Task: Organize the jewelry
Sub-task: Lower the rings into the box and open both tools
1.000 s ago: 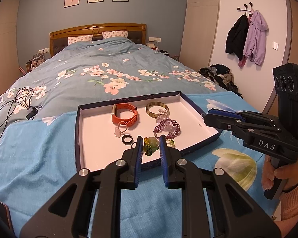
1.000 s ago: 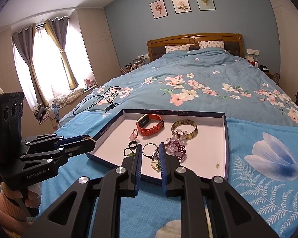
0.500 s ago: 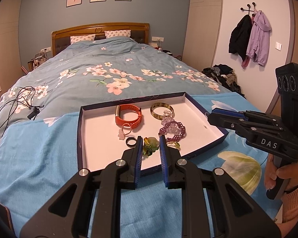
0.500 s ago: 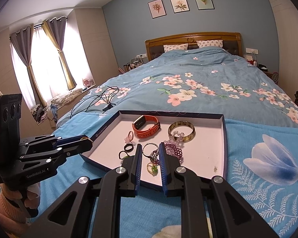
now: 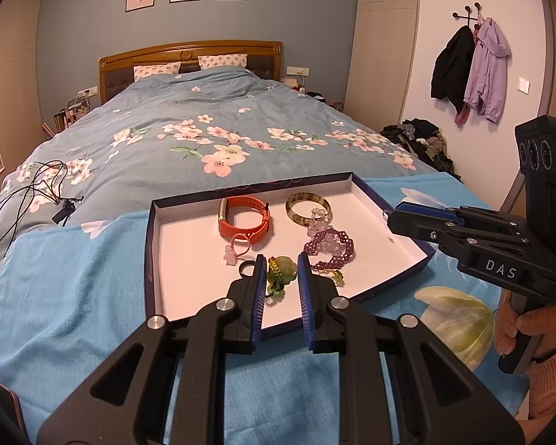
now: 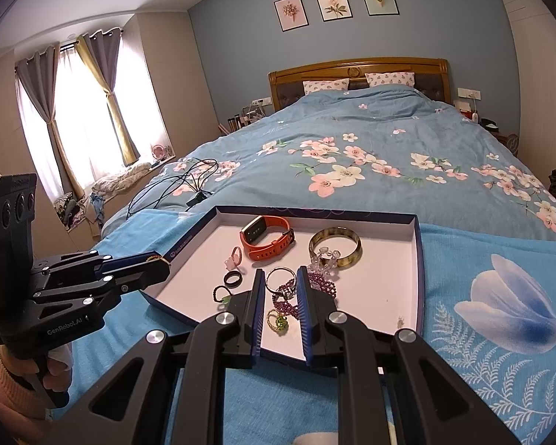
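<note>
A shallow dark-rimmed tray (image 5: 189,270) (image 6: 381,285) lies on a blue blanket on the bed. In it are an orange watch band (image 5: 241,236), a horn-coloured bangle (image 5: 288,209), a purple beaded bracelet (image 5: 330,248), a black ring (image 5: 241,269), a pink charm (image 5: 229,257) and a green-stone ring (image 6: 280,322). My left gripper (image 5: 281,257) is shut on a green jade pendant (image 5: 283,269) and hovers at the tray's near left edge (image 6: 159,261). Above the tray's near right side, my right gripper (image 6: 281,272) (image 5: 391,217) is shut on a silver ring (image 6: 278,270).
Black cables (image 5: 26,193) lie on the floral duvet left of the tray. Coats (image 5: 474,66) hang on the right wall above a pile of clothes (image 5: 422,141). A person's hands (image 5: 530,330) (image 6: 18,382) hold the gripper handles. A curtained window (image 6: 81,111) is at left.
Both views have shifted slightly, so the tray sits a little lower in frame. The jade pendant and the silver ring stay fixed between their fingers.
</note>
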Available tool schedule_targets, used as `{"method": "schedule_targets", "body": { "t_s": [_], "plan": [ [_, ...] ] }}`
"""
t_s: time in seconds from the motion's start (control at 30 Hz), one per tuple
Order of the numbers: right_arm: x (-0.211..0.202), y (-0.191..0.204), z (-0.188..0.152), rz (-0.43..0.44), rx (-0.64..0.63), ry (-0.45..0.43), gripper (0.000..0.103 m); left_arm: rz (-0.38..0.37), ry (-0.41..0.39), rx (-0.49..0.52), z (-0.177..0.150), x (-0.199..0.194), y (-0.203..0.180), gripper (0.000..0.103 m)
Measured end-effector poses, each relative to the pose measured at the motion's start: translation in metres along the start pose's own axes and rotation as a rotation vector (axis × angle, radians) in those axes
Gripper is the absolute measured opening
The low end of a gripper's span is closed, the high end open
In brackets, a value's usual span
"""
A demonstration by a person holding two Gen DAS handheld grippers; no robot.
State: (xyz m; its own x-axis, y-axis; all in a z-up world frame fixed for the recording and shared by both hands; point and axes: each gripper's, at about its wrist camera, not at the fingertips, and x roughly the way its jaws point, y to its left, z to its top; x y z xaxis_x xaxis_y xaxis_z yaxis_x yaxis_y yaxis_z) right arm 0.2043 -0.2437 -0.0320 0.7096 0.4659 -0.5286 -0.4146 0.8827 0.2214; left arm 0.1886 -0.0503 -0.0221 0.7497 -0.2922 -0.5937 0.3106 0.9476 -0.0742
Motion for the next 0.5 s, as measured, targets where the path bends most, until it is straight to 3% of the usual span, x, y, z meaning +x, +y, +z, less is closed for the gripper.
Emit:
{"method": "schedule_targets", "body": {
  "t_s": [0.5],
  "plan": [
    [0.0100,-0.0069,-0.0027,-0.007,0.004,0.013,0.015,0.007,0.002,-0.001,0.0033,0.0047,0.0043,0.017]
  ]
}}
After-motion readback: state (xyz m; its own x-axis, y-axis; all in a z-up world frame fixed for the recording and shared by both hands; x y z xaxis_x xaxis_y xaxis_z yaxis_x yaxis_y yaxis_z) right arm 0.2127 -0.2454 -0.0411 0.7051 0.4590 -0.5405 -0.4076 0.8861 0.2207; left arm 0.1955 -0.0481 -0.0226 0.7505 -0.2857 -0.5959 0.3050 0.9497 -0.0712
